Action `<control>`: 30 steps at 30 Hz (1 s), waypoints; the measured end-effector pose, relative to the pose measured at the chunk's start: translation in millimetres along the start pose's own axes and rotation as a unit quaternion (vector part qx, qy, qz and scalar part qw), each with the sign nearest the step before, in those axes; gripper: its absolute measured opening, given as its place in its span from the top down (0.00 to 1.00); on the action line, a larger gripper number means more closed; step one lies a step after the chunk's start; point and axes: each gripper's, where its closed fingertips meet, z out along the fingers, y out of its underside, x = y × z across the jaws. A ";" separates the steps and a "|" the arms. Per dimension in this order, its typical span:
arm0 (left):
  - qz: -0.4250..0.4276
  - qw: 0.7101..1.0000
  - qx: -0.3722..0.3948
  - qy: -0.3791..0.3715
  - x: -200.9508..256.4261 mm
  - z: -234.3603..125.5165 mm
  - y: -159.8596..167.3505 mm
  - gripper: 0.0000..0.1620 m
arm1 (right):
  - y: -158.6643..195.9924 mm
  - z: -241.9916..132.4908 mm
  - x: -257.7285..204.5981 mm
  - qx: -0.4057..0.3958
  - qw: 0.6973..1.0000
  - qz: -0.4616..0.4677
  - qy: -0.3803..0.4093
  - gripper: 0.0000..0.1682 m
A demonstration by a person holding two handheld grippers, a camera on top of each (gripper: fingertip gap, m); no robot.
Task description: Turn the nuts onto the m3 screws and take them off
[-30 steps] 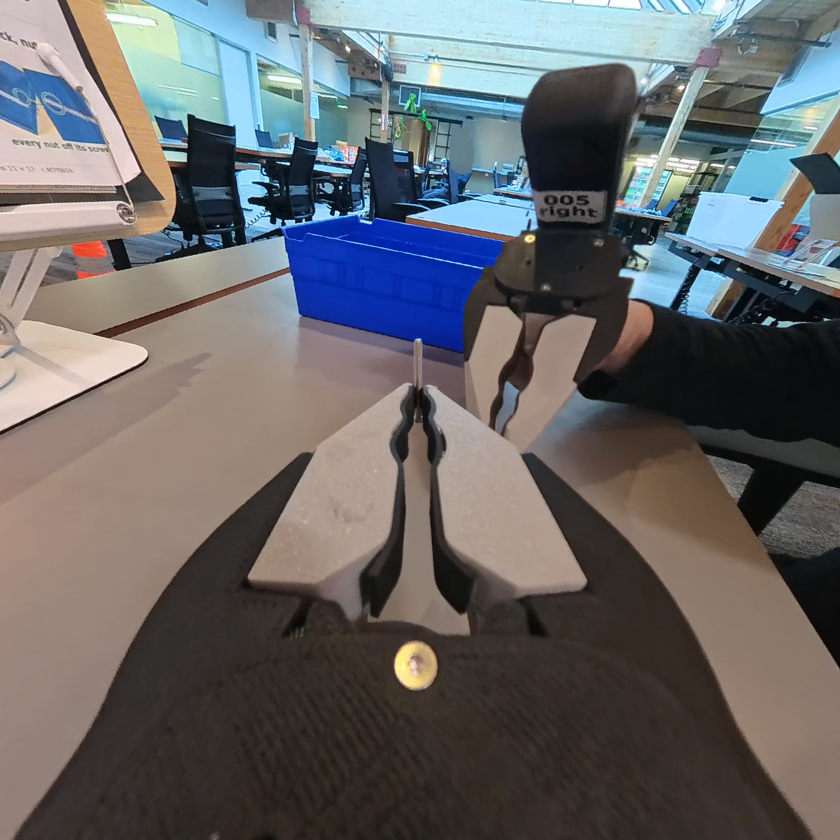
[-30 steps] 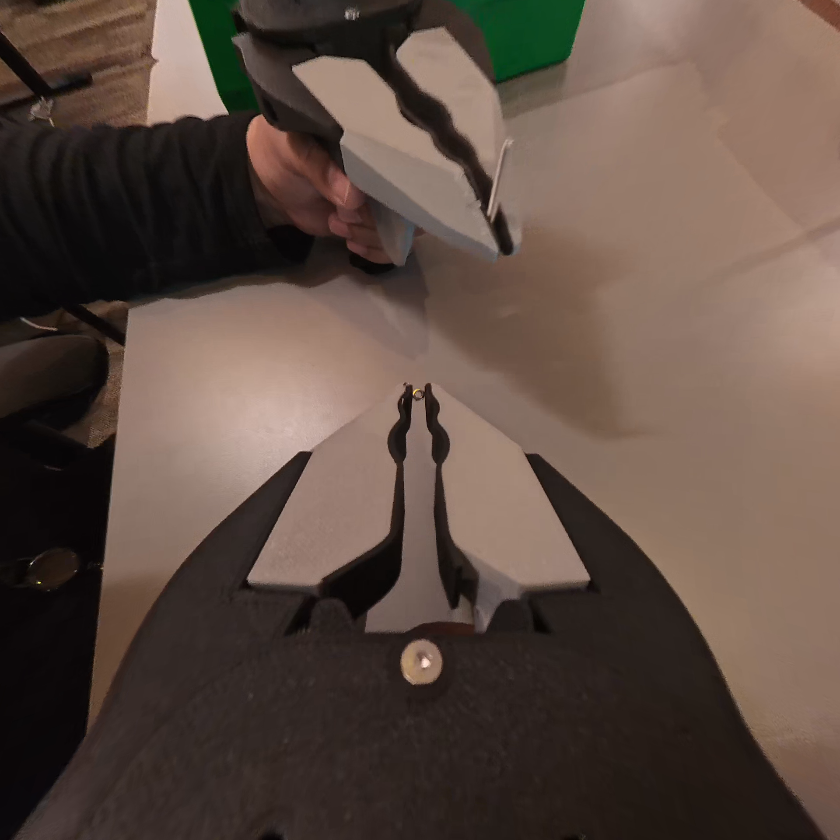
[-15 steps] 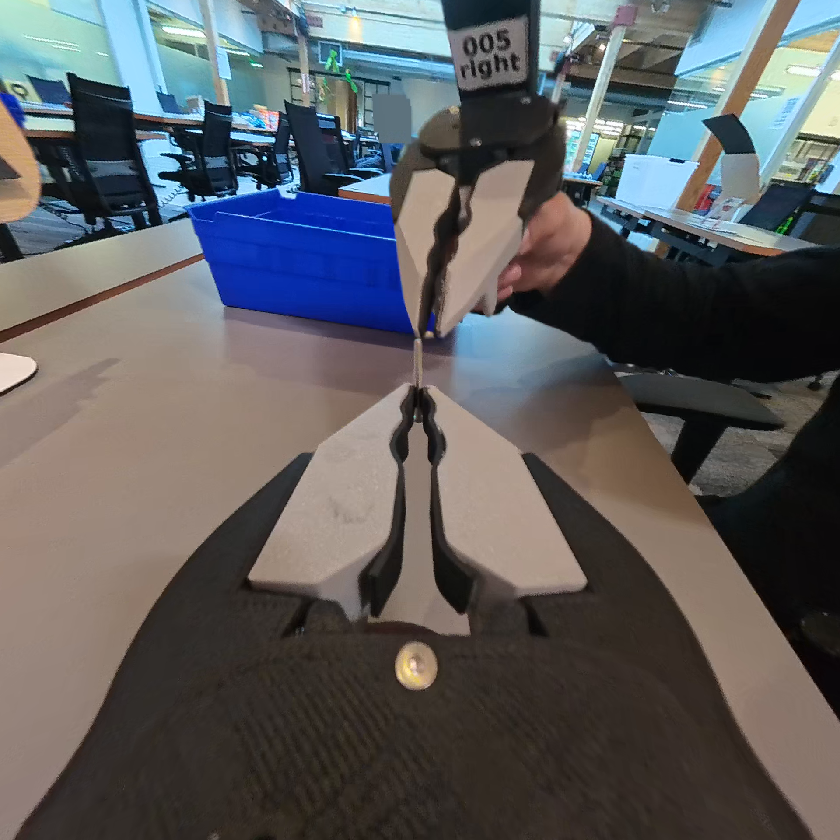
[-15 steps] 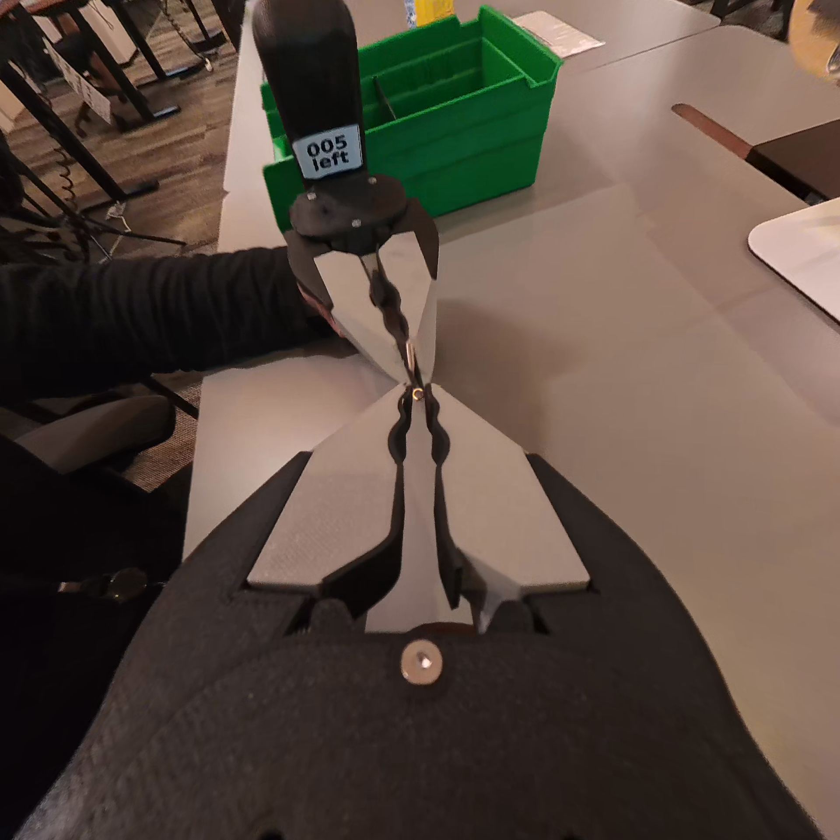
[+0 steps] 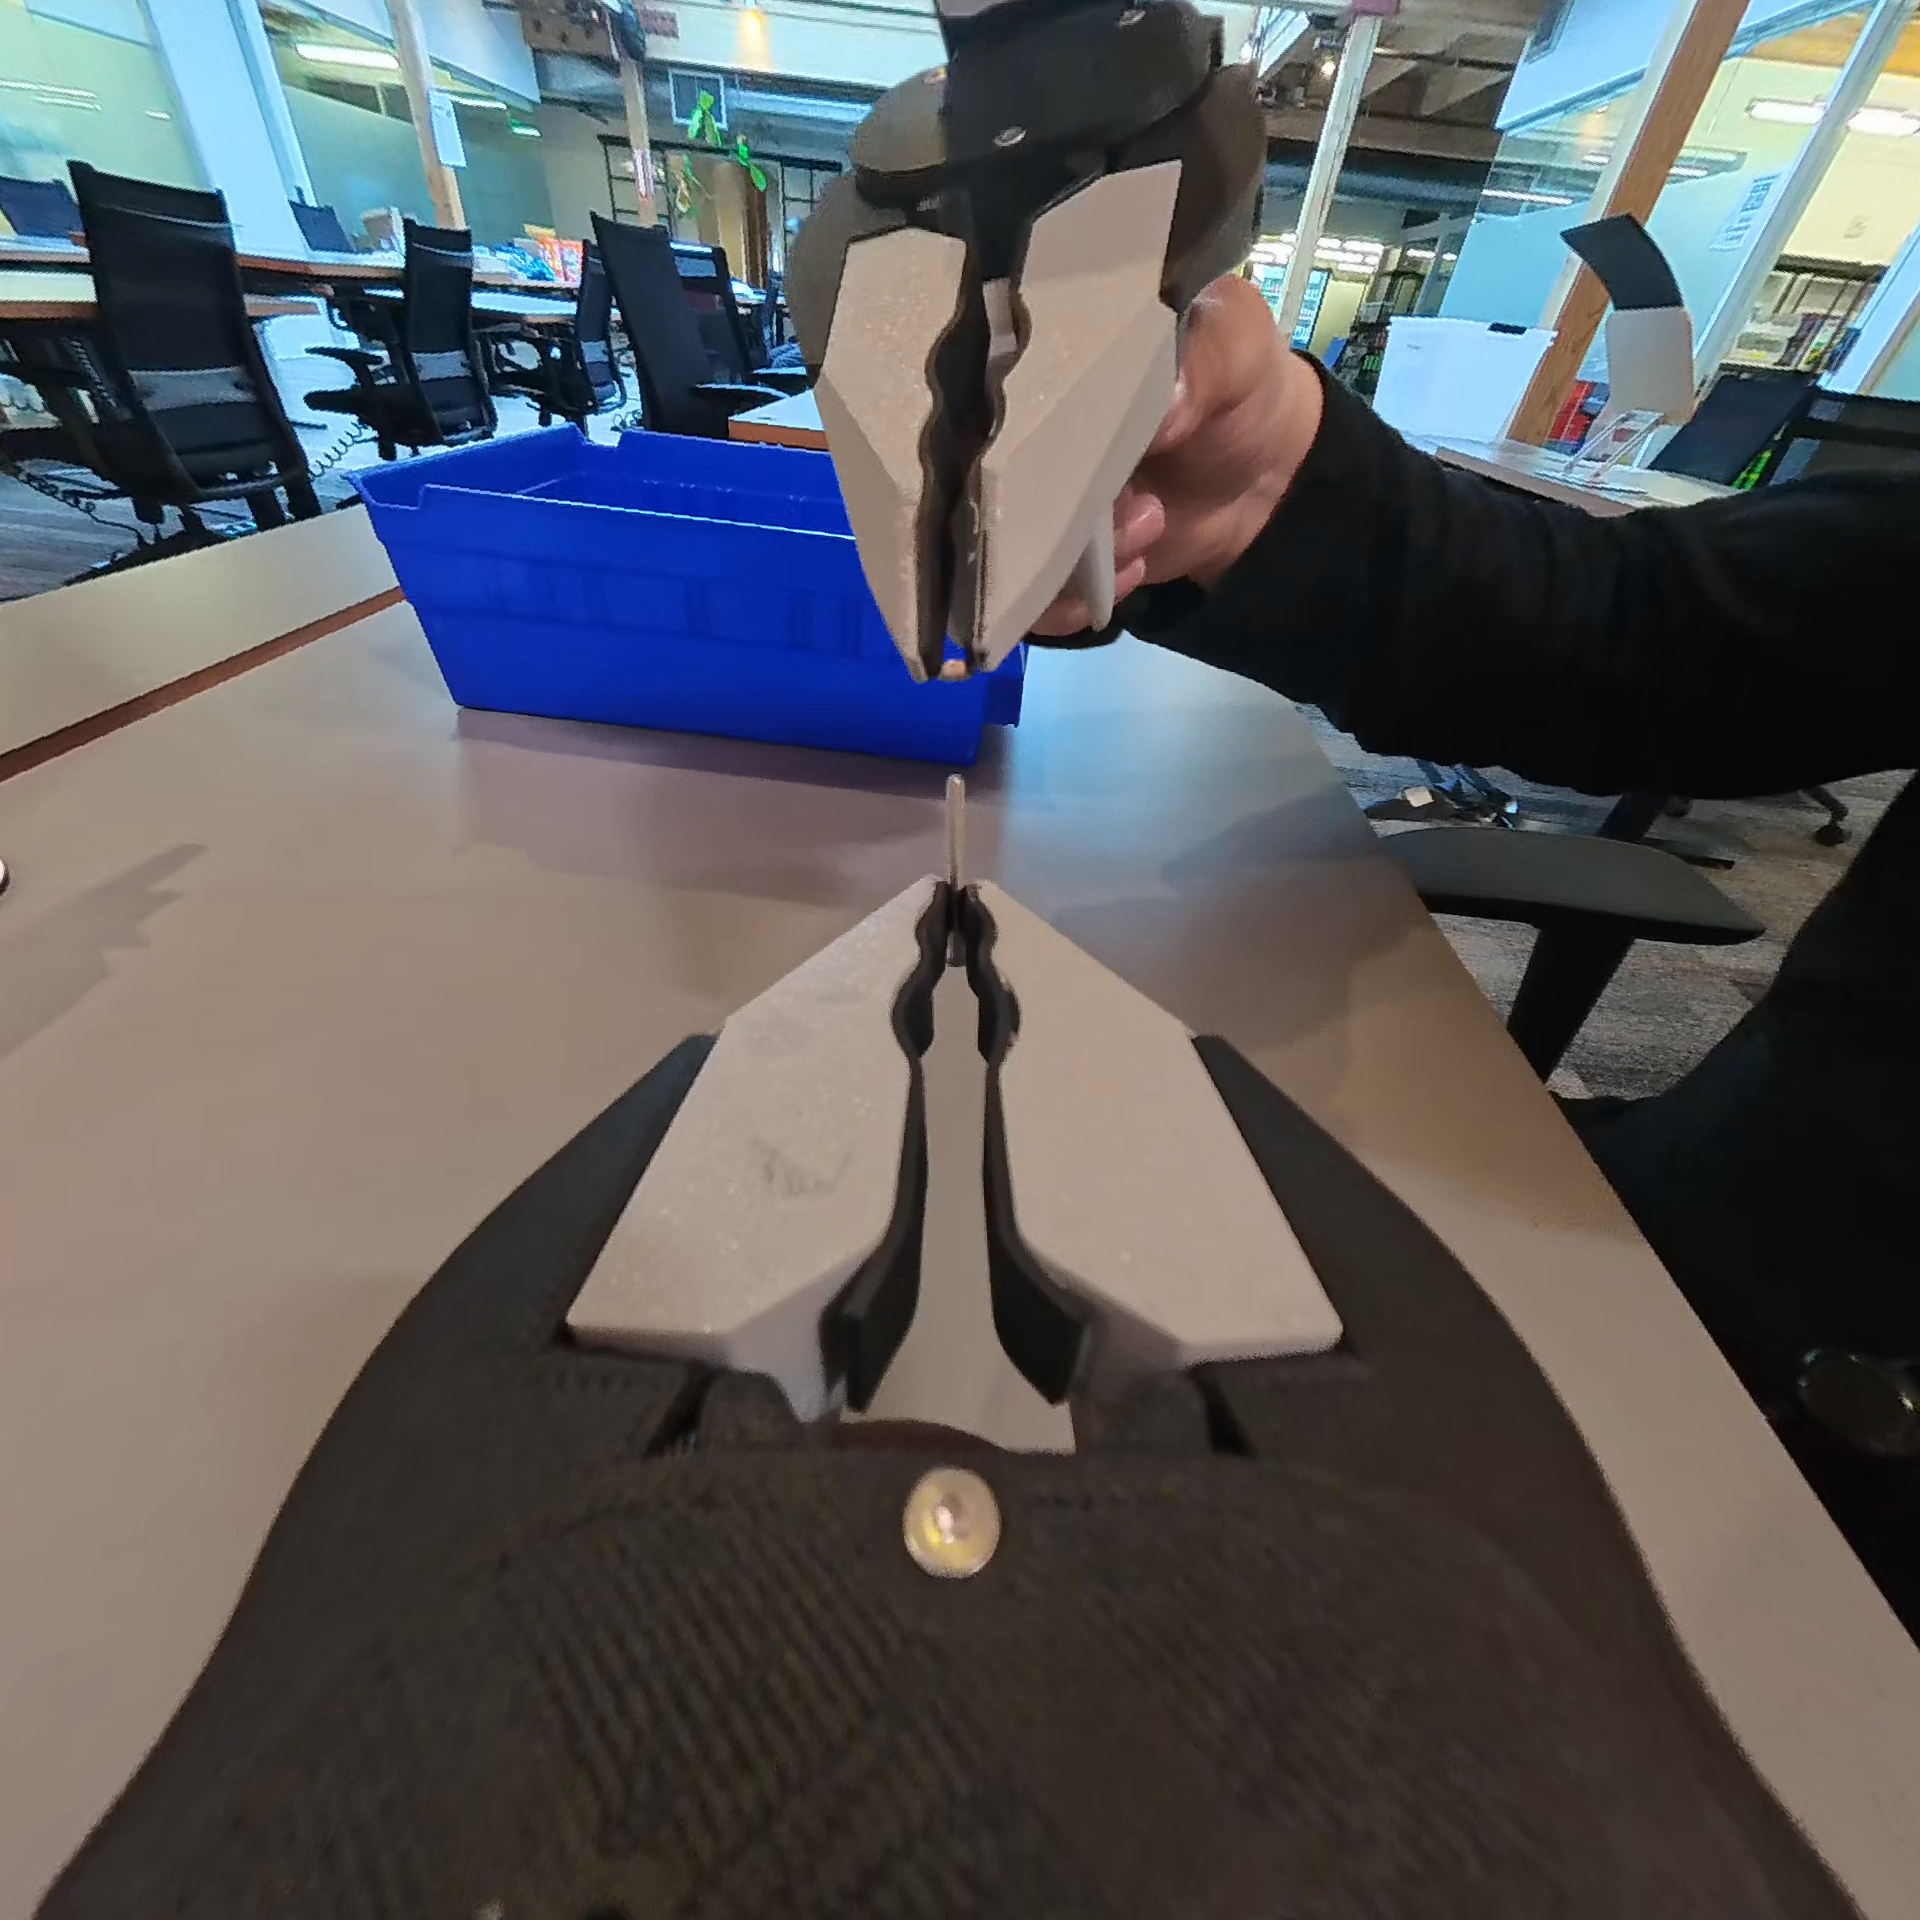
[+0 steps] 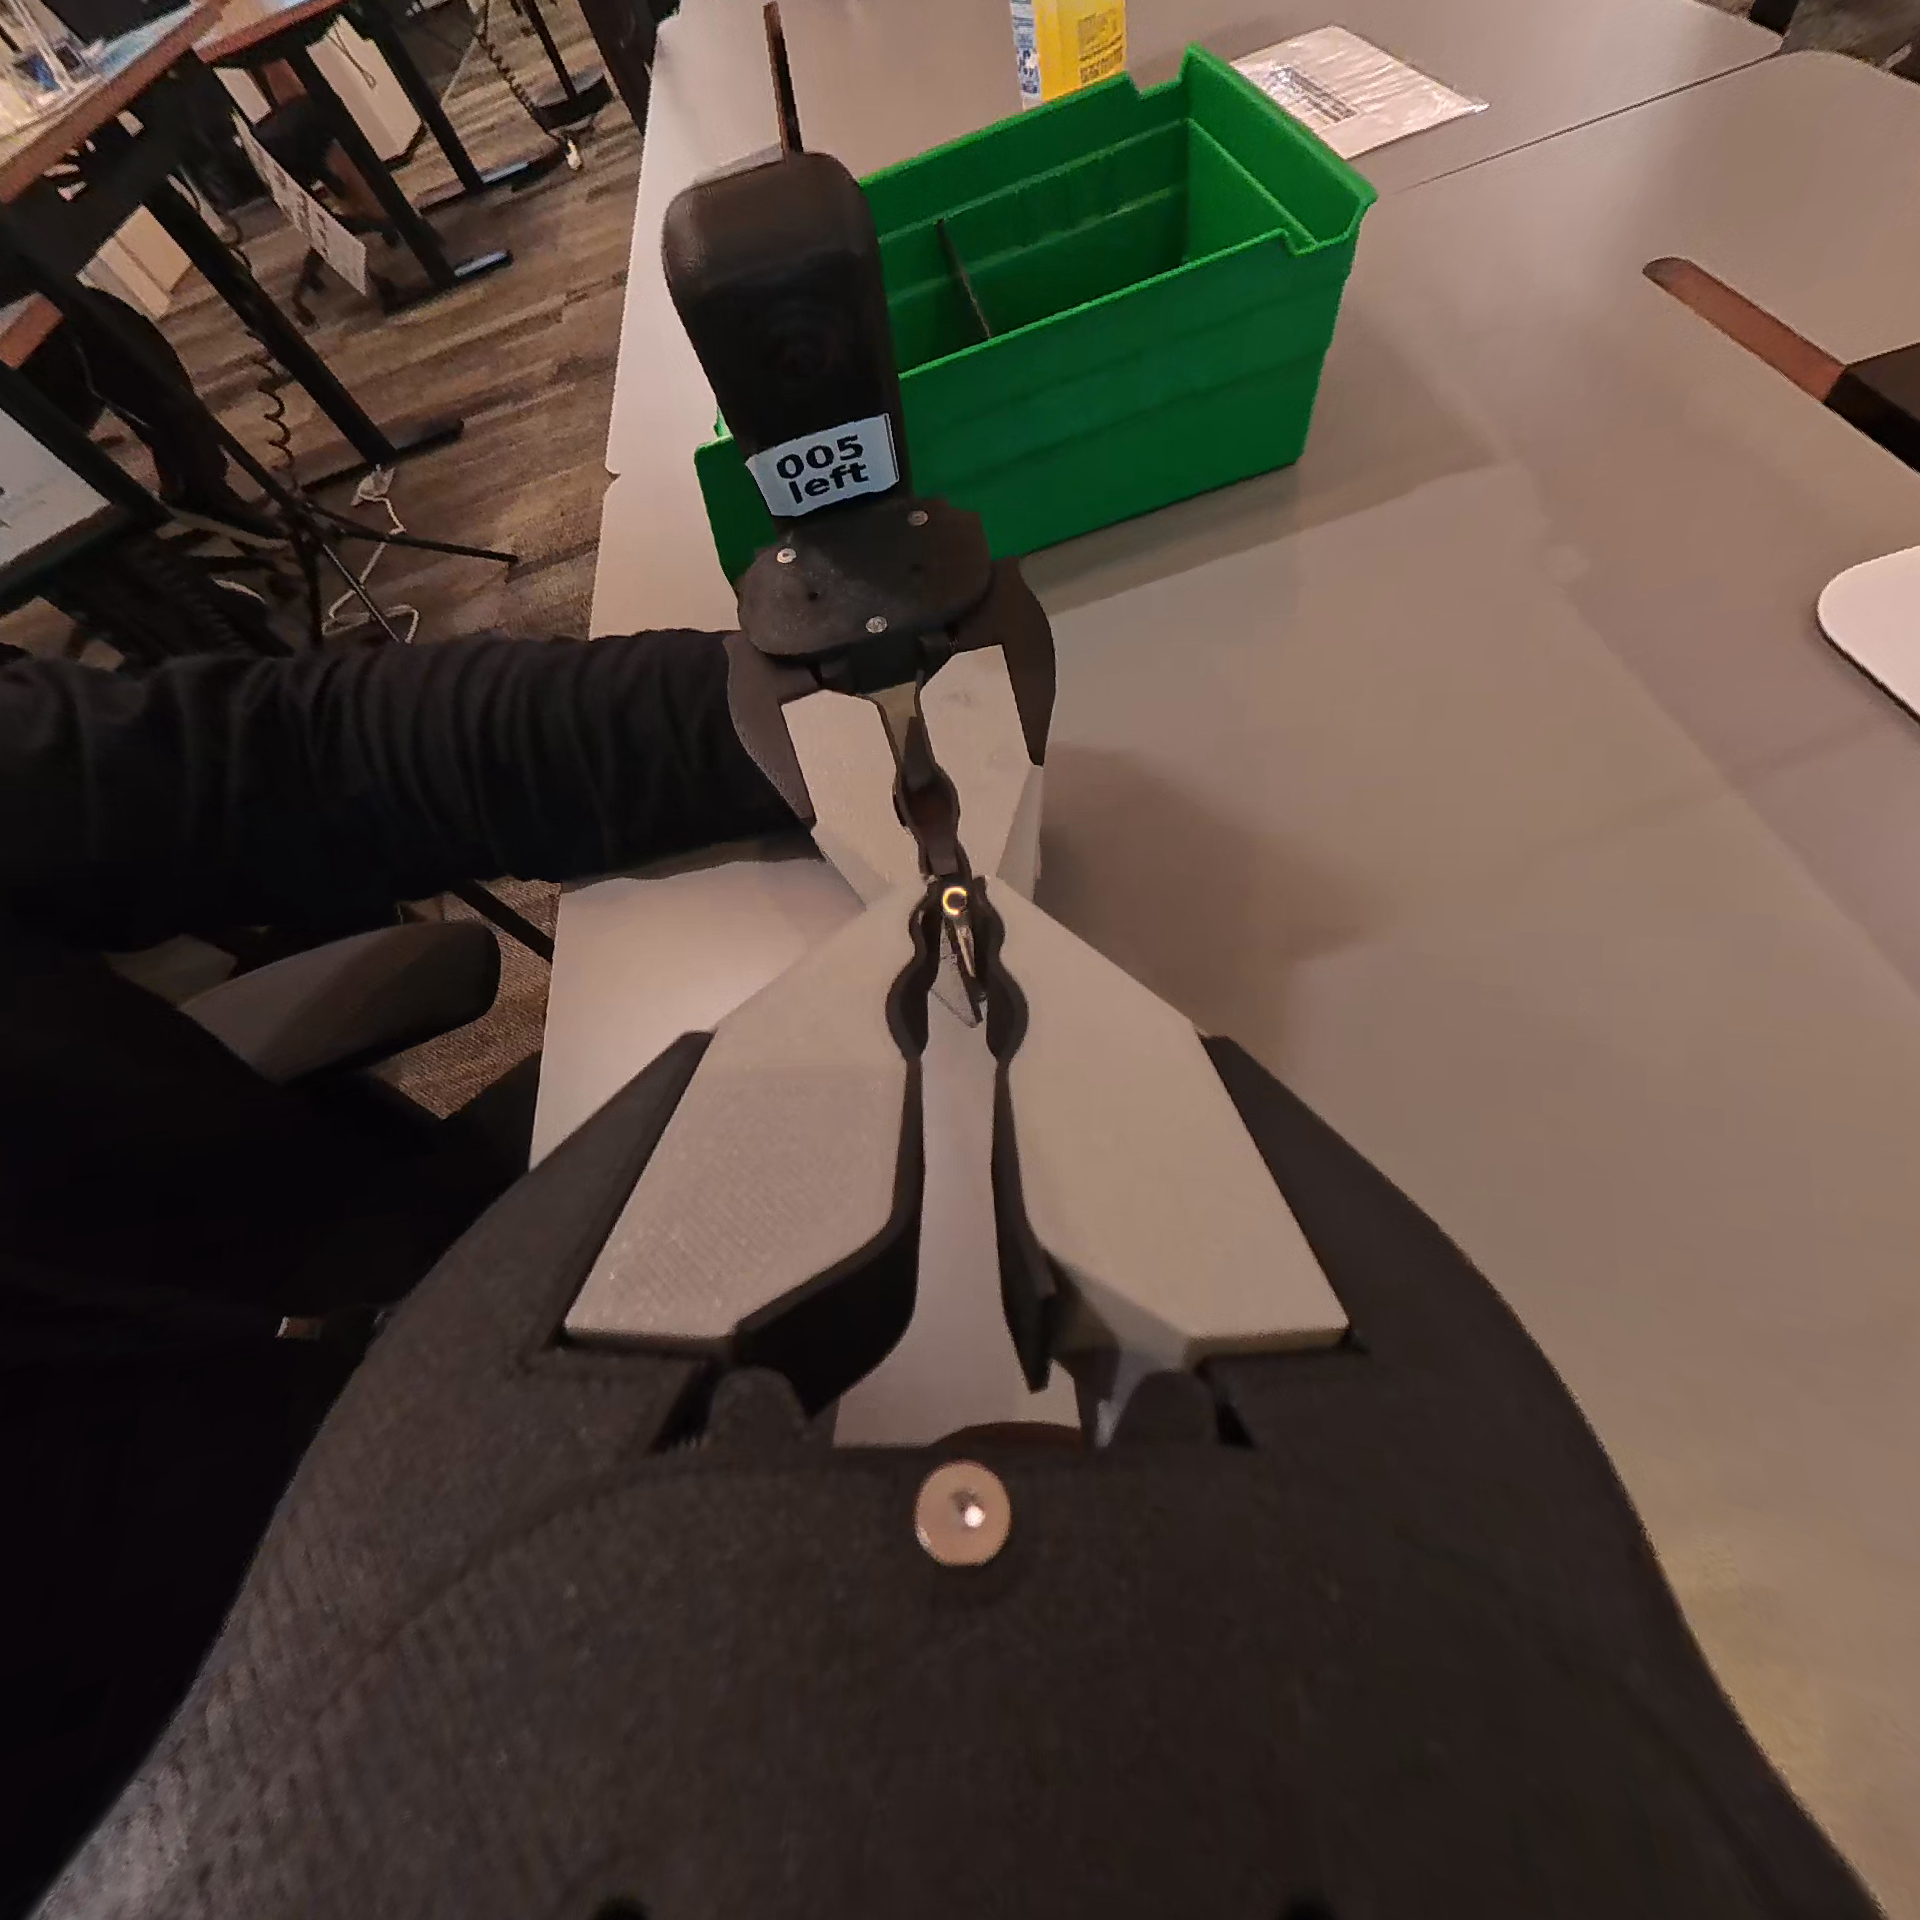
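My left gripper (image 5: 953, 902) is shut on a thin silver M3 screw (image 5: 954, 831) that stands straight up out of its fingertips. My right gripper (image 5: 949, 665) hangs point-down just above it, shut on a small brass-coloured nut (image 5: 951, 670). A short gap shows between the nut and the screw's top. In the right wrist view the nut (image 6: 954, 900) glints at my right gripper's (image 6: 954, 908) tips. The left gripper (image 6: 963, 992) reaches under them, and its tips show only through the gap between the right fingers.
A blue bin (image 5: 675, 582) stands on the grey table (image 5: 312, 935) behind the grippers. A green divided bin (image 6: 1091, 343) stands on the table behind the left gripper. A white base plate (image 6: 1870, 623) lies at the right edge. Office chairs and desks stand beyond. My hands' fingertips stand some 4 cm from each other.
The right gripper swung up from beside the left one to point down over the screw. It met the screw's tip half a second ago and now sits slightly above it.
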 end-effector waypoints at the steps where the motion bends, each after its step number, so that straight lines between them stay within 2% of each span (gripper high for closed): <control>1: 0.000 1.000 0.000 0.001 0.1 0.1 -0.1 1.00 | 0.6 0.6 0.1 -0.004 1.000 -0.003 0.001 0.99; 13: 0.008 1.000 0.008 0.000 0.7 0.5 -2.3 1.00 | 3.4 1.4 2.0 -0.066 0.996 -0.055 0.021 0.99; 30: -0.005 0.998 0.060 0.007 1.9 -2.2 -17.8 1.00 | -5.7 5.1 -5.0 -0.157 0.986 -0.060 0.017 0.99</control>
